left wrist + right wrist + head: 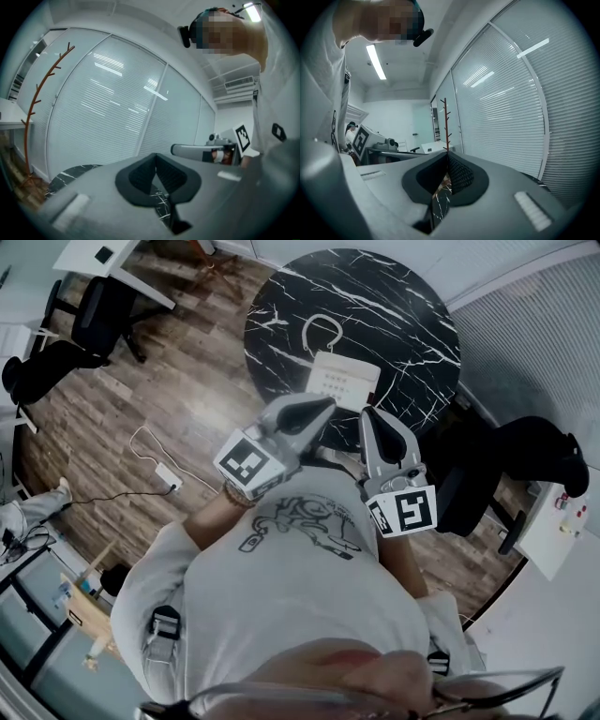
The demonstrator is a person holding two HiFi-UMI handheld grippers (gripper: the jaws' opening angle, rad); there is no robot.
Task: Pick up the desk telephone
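A white desk telephone (344, 379) with a keypad and a curled cord sits on the near side of a round black marble table (412, 315). My left gripper (326, 405) is shut and empty, its tip just short of the phone's near left corner. My right gripper (367, 414) is also shut and empty, close below the phone's near edge. In the left gripper view the jaws (157, 165) meet tip to tip, with marble showing below them. In the right gripper view the shut jaws (446, 157) show marble through the slit. The phone is hidden in both gripper views.
Black office chairs stand at the left (89, 320) and right (525, 456) of the table. A white power strip with cable (167, 476) lies on the wood floor. A rust-red coat stand (35, 103) and blind-covered glass walls (117, 108) surround the table.
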